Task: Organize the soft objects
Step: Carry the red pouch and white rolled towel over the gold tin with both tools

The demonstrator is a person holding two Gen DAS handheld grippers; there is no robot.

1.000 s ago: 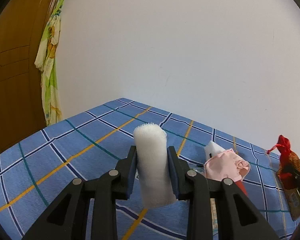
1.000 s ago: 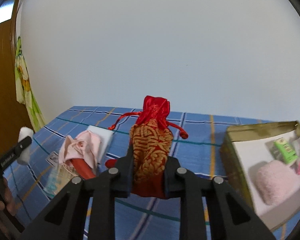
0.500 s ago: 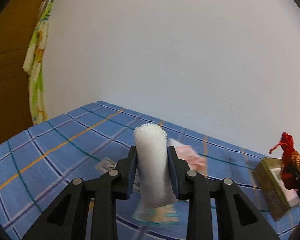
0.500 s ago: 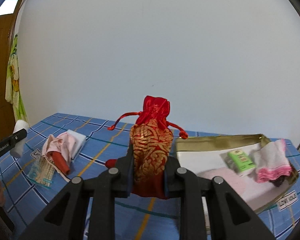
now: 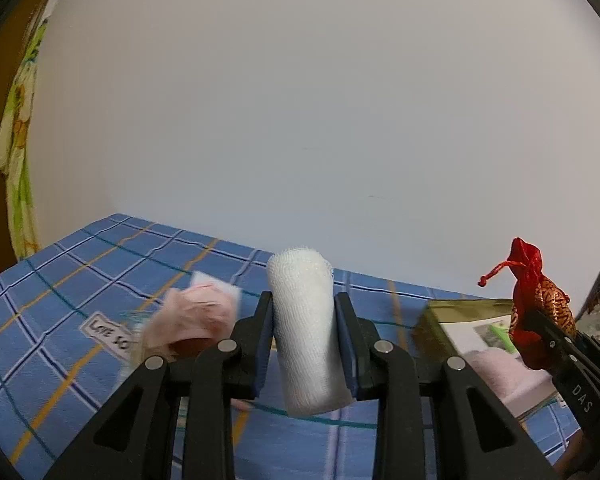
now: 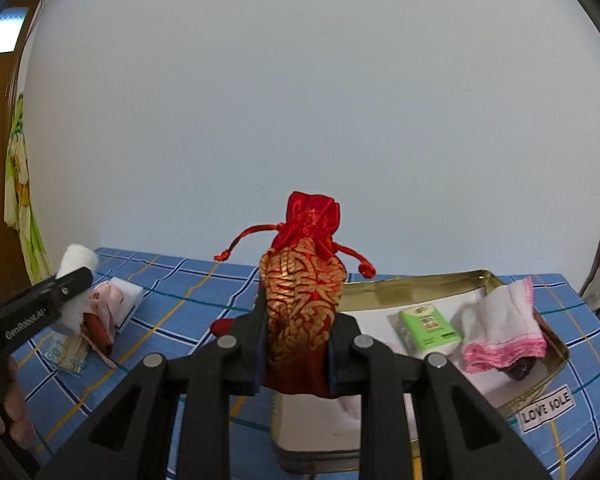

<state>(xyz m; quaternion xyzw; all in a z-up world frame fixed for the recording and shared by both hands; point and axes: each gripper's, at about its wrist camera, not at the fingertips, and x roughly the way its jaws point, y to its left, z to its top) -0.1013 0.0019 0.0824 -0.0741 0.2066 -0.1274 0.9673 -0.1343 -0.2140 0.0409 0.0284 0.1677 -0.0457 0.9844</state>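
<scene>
While my left gripper (image 5: pixel 304 344) clamps the white gauze roll (image 5: pixel 306 328) upright, my right gripper (image 6: pixel 296 344) pinches the red-gold pouch (image 6: pixel 302 308) above the gold tin (image 6: pixel 428 284); beyond lie pink cloth (image 5: pixel 192 316) and the blue plaid cover (image 5: pixel 60 292).

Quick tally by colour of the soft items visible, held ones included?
White: 2 (white gauze roll, pink-edged white folded cloth)
Red: 1 (red-and-gold drawstring pouch)
Pink: 2 (crumpled pink fabric, pink fluffy towel)
Total: 5
</scene>
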